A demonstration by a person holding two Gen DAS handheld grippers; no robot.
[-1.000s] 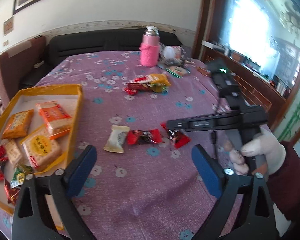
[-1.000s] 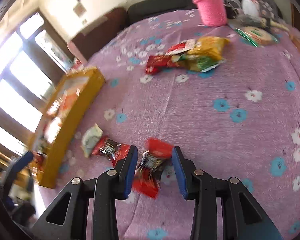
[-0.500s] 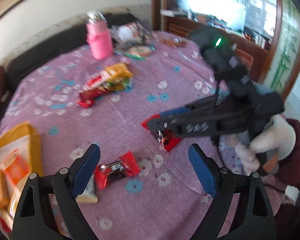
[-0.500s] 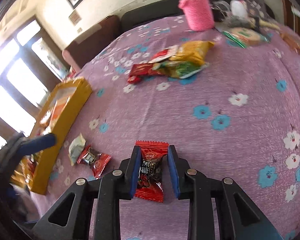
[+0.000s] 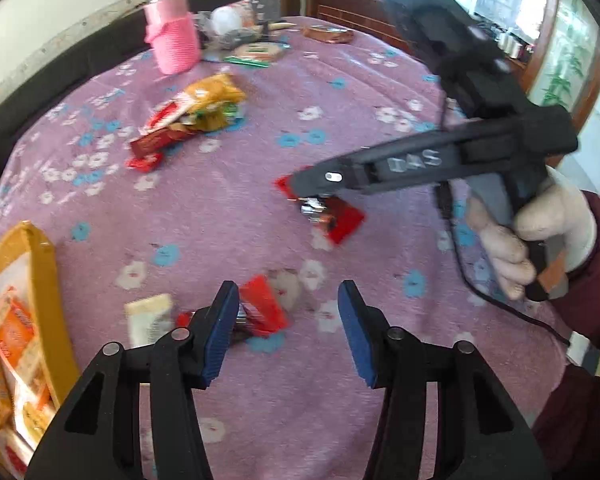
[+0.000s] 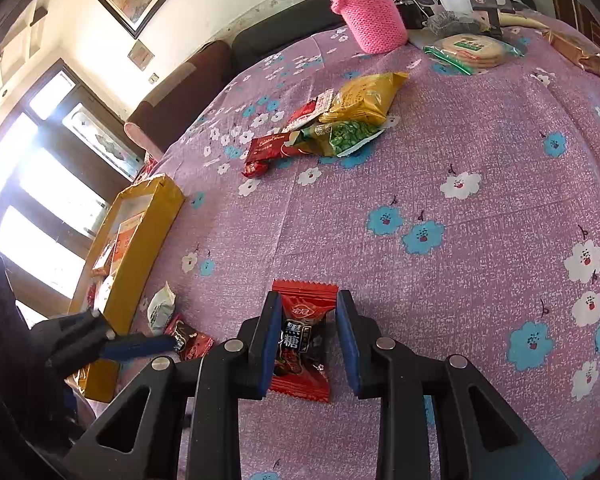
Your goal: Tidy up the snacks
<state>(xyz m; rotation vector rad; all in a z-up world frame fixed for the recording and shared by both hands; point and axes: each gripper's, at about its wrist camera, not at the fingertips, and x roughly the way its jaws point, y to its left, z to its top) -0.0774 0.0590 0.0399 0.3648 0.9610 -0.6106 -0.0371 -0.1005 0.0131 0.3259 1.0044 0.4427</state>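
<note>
A red black-sugar candy (image 6: 302,344) sits between the blue pads of my right gripper (image 6: 306,332), which is shut on it; the left wrist view shows the same candy (image 5: 338,222) hanging at that gripper's tip (image 5: 312,186) just over the purple flowered cloth. My left gripper (image 5: 286,322) points down at a second red candy (image 5: 262,312), which lies against its left pad. Its jaws are closing, with the right pad still apart from the wrapper. A white candy (image 5: 148,316) lies just left of it. The yellow tray (image 5: 50,280) with several packets stands at the left.
A pile of snack bags (image 6: 340,120) lies mid-table, with a pink knitted bottle (image 6: 368,12), a pack of biscuits (image 6: 470,50) and clutter behind it. A dark sofa runs along the far edge. A gloved hand (image 5: 540,232) holds the right gripper.
My left gripper swung down toward the red candy beside the white one and its jaws narrowed a lot. My right gripper closed on the other red candy and holds it.
</note>
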